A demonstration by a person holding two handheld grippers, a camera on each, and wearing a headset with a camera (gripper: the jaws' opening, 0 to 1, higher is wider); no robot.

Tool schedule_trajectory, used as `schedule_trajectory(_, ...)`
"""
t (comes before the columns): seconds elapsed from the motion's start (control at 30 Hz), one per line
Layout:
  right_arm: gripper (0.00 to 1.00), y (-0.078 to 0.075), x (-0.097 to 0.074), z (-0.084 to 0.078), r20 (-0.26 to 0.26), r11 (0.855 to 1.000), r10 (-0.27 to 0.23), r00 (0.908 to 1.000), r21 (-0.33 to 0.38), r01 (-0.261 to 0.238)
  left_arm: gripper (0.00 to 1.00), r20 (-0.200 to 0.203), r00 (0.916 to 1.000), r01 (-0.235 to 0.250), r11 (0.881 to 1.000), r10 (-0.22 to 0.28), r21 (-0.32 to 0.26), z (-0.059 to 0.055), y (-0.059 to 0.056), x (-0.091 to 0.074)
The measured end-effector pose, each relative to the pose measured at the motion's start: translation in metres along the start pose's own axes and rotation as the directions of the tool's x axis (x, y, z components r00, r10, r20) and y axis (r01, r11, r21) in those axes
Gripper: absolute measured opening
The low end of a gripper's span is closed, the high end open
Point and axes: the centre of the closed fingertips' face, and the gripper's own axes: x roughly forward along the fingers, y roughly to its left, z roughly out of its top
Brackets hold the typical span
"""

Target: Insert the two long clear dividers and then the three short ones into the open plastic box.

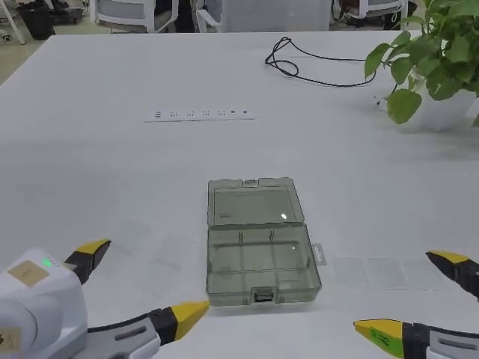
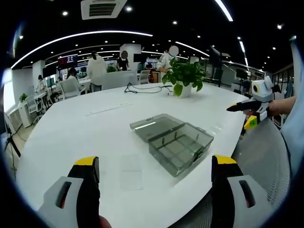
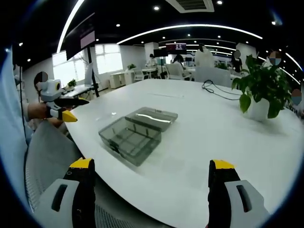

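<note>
The smoky clear plastic box (image 1: 258,262) stands open at the table's middle, its lid (image 1: 254,203) laid flat behind it. Thin partition lines show inside the base. Faint clear flat pieces lie on the table left of the box (image 1: 171,250) and right of it (image 1: 382,271); one clear piece (image 2: 130,173) shows in the left gripper view. My left gripper (image 1: 142,283) hovers open at the near left, apart from the box (image 2: 178,145). At the near right my right gripper (image 1: 412,293) is open too, with the box (image 3: 130,137) ahead of it. Neither holds anything.
A potted plant (image 1: 438,63) stands at the far right, with a black cable (image 1: 314,66) looped beside it. A white strip (image 1: 198,114) lies across the table behind the box. The table's near edge is just below the grippers. People and chairs are far off.
</note>
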Motion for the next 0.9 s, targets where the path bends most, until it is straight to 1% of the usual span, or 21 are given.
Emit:
schedule_trajectory(0.17, 1.00, 0.0002, -0.0017, 0.0017, 0.000, 1.000, 0.004, 1.0000, -0.008, -0.004, 1.00, -0.001, 1.0000, 0.001, 1.000, -0.001, 0.002, 0.0002, -0.0003, -0.0005)
schedule_trajectory(0.37, 1.00, 0.0011, -0.0027, 0.0023, -0.002, 1.000, -0.003, 1.0000, -0.007, 0.003, 1.00, 0.001, 1.0000, -0.003, 1.000, 0.003, -0.002, 0.0006, 0.0007, -0.0008)
schedule_trajectory(0.6, 1.00, 0.0037, -0.0007, 0.0027, -0.009, 1.000, 0.005, 1.0000, -0.011, -0.005, 1.00, -0.003, 1.0000, -0.007, 1.000, 0.007, -0.010, -0.0021, 0.0008, -0.0018)
schedule_trajectory(0.9, 1.00, 0.0037, 0.0023, 0.0046, -0.012, 1.000, 0.017, 0.9998, -0.013, -0.018, 1.00, -0.019, 0.9997, -0.015, 1.000, 0.014, -0.016, -0.0080, 0.0015, -0.0023)
